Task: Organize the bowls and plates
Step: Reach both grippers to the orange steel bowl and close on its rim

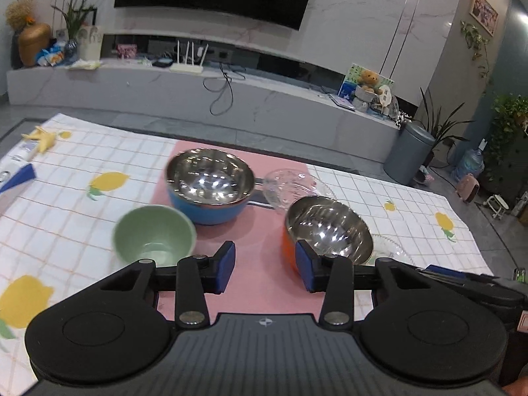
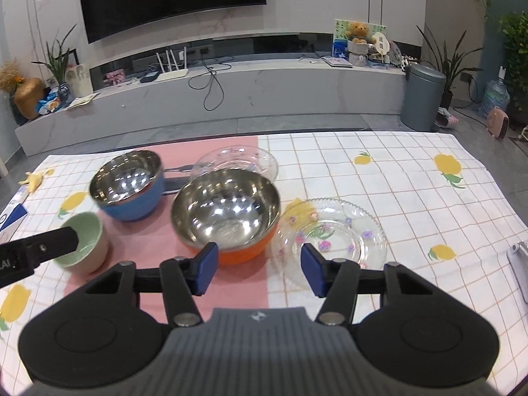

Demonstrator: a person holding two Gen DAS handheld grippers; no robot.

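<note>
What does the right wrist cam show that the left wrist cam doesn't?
Right wrist only: the flowered glass plate in full, and the left gripper over the green bowl. Left wrist only: the right gripper at the frame's right edge. Both: blue bowl, orange bowl, clear glass dish, pink mat.

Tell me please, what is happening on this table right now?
A person holds two grippers over a table with a lemon-print cloth. Neither holds anything: the left gripper hangs open between the green bowl and the orange bowl; the right gripper is open between the orange bowl and a glass plate. A blue bowl and another glass dish stand behind, unsorted.
</note>
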